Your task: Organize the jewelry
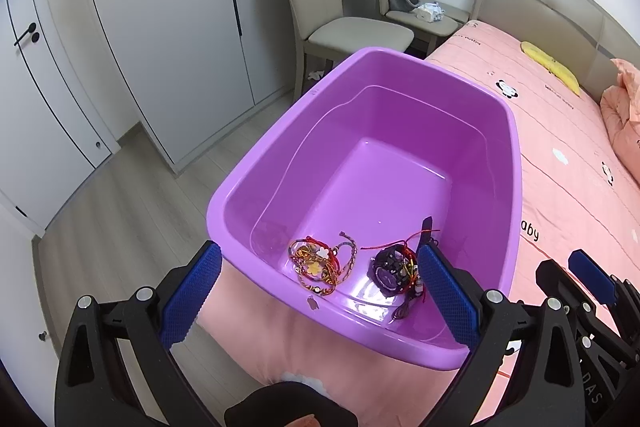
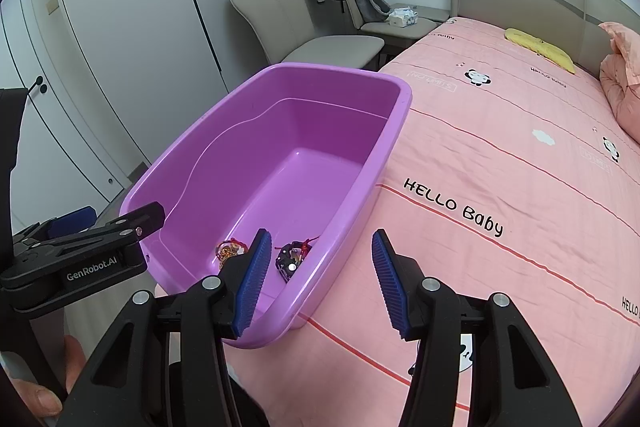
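pink bedspread [image 2: 500,155] under purple tub [image 1: 248,183] beside white wardrobe [image 1: 160,7]; both grippers [image 1: 320,291] [image 2: 318,279] released, empty

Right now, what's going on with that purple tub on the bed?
A person holds two grippers over a purple plastic tub sitting on a pink bedspread. Both the left gripper and right gripper are open and empty. Inside the tub lie a tangle of red and gold bracelets and a dark purple wristwatch.
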The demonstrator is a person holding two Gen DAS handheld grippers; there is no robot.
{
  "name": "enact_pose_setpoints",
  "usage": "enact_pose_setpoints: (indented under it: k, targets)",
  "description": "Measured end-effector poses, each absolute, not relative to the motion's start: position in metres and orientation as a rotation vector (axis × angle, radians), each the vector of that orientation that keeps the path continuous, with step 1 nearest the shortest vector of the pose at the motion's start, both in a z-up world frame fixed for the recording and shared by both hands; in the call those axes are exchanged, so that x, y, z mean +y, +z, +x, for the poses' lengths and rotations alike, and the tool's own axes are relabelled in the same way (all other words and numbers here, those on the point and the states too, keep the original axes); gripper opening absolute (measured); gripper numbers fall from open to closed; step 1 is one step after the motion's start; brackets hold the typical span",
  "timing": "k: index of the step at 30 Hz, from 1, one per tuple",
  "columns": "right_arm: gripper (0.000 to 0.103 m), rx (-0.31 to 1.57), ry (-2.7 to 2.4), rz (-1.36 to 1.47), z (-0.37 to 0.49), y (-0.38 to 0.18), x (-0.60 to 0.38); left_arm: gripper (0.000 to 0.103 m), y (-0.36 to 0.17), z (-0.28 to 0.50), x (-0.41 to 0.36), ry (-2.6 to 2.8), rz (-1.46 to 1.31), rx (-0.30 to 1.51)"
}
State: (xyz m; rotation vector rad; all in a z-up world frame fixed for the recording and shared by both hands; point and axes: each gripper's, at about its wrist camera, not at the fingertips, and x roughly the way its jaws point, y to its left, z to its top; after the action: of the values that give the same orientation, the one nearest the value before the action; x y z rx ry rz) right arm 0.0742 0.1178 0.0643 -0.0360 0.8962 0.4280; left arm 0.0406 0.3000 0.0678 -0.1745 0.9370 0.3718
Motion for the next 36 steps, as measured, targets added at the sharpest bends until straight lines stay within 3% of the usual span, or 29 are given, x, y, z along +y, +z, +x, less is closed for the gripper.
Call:
enact_pose_setpoints:
  k: [36]
  targets:
    - [0.050, 0.902, 0.425, -0.036, 0.073, 0.061, 0.117, 0.097, 0.057, 0.043, 0.305, 0.378, -0.199, 0.963]
